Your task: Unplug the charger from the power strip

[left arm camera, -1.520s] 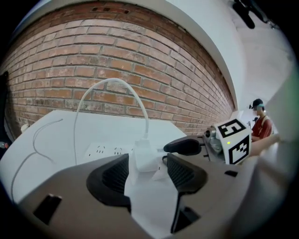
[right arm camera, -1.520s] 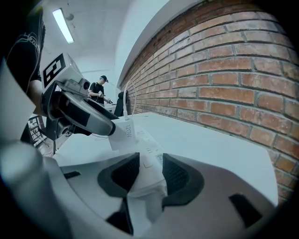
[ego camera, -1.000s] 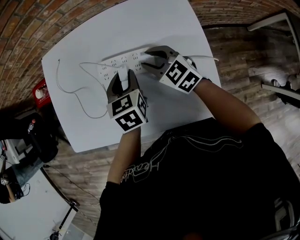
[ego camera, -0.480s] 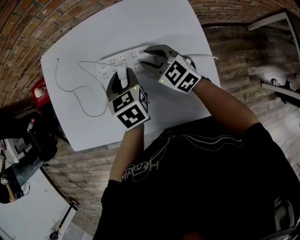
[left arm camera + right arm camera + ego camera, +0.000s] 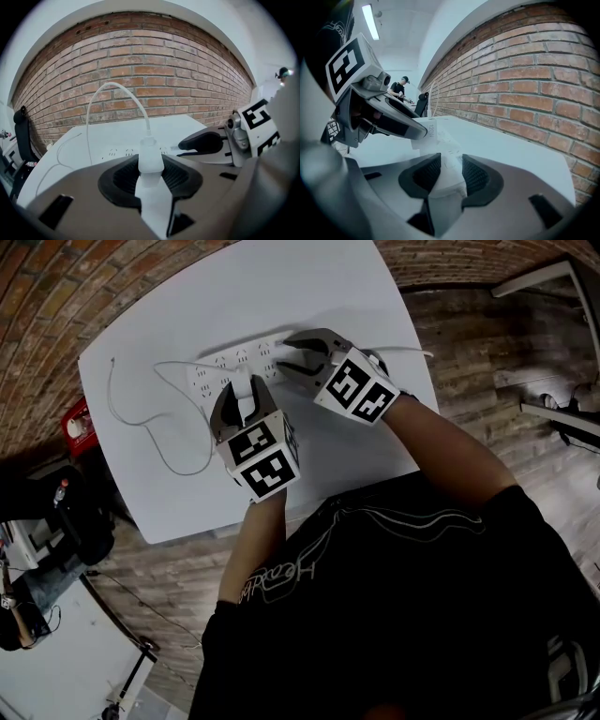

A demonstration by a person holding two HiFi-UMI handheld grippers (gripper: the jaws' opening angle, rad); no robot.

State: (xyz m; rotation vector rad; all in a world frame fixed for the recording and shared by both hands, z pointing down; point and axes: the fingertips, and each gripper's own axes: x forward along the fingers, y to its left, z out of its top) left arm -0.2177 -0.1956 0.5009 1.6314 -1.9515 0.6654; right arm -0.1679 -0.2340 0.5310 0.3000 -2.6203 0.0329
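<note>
Left gripper (image 5: 243,397): ribbed black jaws pinched onto the small white charger block (image 5: 150,158), about half spread.
Right gripper (image 5: 284,353): jaws clamped across one end of the long white plastic power strip (image 5: 217,369).
Charger block: at the strip's near edge; can't tell whether its prongs sit in a socket.
Thin white cable (image 5: 114,83): arches up from the charger block.
Power strip: flat on the white table (image 5: 309,287).

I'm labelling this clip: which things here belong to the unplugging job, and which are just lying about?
Job: charger, its cable, power strip, left gripper, right gripper.
Lying about: red object on the floor, black chair.
</note>
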